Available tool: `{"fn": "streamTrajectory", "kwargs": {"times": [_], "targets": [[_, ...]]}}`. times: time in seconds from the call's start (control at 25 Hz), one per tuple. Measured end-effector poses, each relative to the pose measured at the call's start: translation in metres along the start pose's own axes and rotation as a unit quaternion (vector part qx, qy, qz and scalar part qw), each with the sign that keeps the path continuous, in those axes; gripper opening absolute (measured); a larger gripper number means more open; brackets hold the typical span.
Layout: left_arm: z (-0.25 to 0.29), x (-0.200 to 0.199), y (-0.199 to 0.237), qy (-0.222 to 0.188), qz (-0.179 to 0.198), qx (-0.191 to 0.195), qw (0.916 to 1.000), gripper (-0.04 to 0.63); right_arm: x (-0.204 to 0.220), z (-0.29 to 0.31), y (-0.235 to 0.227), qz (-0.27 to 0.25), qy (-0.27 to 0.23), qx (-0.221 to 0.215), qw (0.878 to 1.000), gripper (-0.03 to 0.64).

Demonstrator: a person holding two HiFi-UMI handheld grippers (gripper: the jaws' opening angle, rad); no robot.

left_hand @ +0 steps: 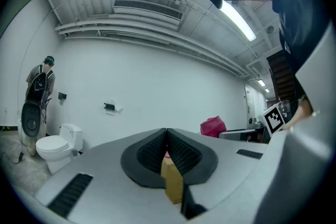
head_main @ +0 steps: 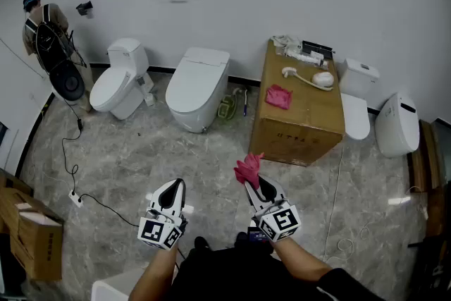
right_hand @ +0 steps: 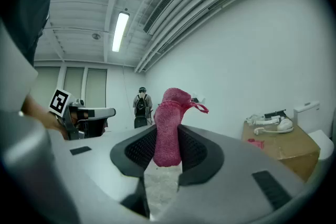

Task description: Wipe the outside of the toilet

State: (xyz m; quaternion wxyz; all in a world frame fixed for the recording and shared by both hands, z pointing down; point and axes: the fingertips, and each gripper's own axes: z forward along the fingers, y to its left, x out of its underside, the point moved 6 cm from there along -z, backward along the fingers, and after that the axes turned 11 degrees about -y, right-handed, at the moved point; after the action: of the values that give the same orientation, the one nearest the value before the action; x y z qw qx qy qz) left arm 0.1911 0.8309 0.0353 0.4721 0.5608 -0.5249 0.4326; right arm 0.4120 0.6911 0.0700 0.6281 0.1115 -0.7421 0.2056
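A pink cloth (head_main: pixel 247 168) sticks up from my right gripper (head_main: pixel 252 185), which is shut on it; the cloth (right_hand: pixel 169 128) stands upright between the black pads in the right gripper view. My left gripper (head_main: pixel 171 194) is shut with nothing in it, held low beside the right one. Two white toilets stand against the far wall: a tank toilet (head_main: pixel 121 80) at the left and a smooth tankless one (head_main: pixel 198 86) in the middle. Both grippers are well short of them, over the marble floor.
A large cardboard box (head_main: pixel 299 108) stands right of the toilets, with a second pink cloth (head_main: pixel 278 96) and a white hand shower (head_main: pixel 313 79) on top. More white toilets (head_main: pixel 397 125) stand at the far right. A person with a backpack (head_main: pixel 46 39) stands at the far left. A power strip and cable (head_main: pixel 75 197) lie on the floor.
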Motion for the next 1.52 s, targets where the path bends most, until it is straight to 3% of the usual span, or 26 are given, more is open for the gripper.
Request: {"fn": "streamTrajectory", "kwargs": {"times": [0.28, 0.48, 0.76, 1.04, 1.52], "targets": [[0.014, 0.017, -0.016, 0.013, -0.030, -0.006, 0.9995, 0.015, -0.001, -0.005, -0.032, 0.001, -0.017, -0.016, 1.000, 0.129], [0.026, 0.019, -0.032, 0.006, -0.016, -0.007, 0.9998, 0.015, -0.002, -0.010, -0.055, -0.005, -0.023, -0.022, 0.999, 0.130], [0.049, 0.031, -0.021, 0.018, -0.013, -0.014, 0.9997, 0.015, 0.016, 0.012, -0.085, 0.021, -0.003, -0.016, 1.000, 0.130], [0.112, 0.061, 0.035, 0.014, -0.042, 0.007, 0.9990, 0.015, 0.040, 0.075, -0.115, 0.045, 0.011, -0.001, 0.999, 0.130], [0.237, 0.067, 0.196, 0.022, -0.039, 0.059, 0.9973, 0.015, 0.052, 0.251, -0.154, 0.032, 0.034, 0.063, 0.997, 0.130]]}}
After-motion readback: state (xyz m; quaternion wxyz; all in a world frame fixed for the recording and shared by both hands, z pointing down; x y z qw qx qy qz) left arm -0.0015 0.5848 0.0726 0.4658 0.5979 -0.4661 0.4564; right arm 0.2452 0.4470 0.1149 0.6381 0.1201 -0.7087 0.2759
